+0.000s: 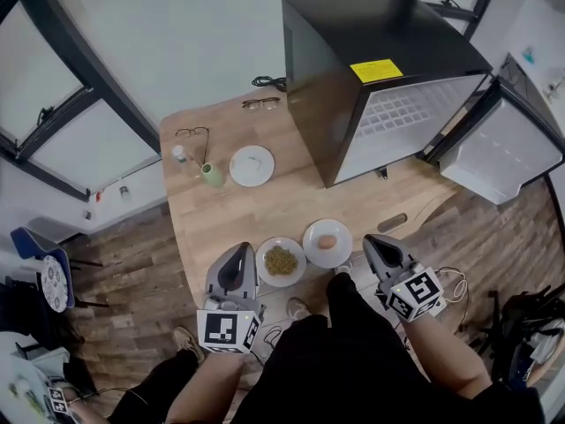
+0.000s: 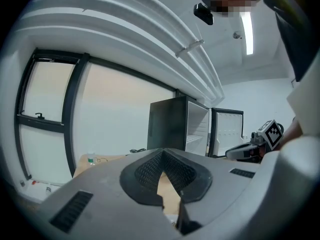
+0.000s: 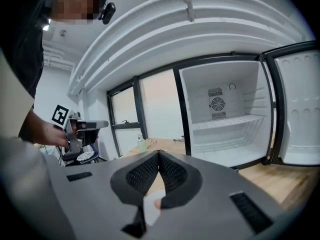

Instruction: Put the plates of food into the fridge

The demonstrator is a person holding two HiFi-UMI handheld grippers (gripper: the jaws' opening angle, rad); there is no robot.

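Two plates of food sit at the near edge of the wooden table (image 1: 291,206): one with greenish food (image 1: 281,261) and one with a pale round egg-like piece (image 1: 327,242). My left gripper (image 1: 238,251) hovers just left of the green plate, jaws shut and empty. To the right of the egg plate my right gripper (image 1: 372,240) is also shut on nothing. The black mini fridge (image 1: 371,78) stands at the table's far right with its door (image 1: 499,153) swung open. In the right gripper view its white shelves (image 3: 225,121) are bare, and the egg plate (image 3: 150,209) shows under the jaws.
An empty white plate (image 1: 252,165), a green cup (image 1: 212,175), a small bottle (image 1: 180,154) and two pairs of glasses (image 1: 260,103) lie at the table's far left. A cable (image 1: 269,83) lies behind the fridge. Wood flooring surrounds the table.
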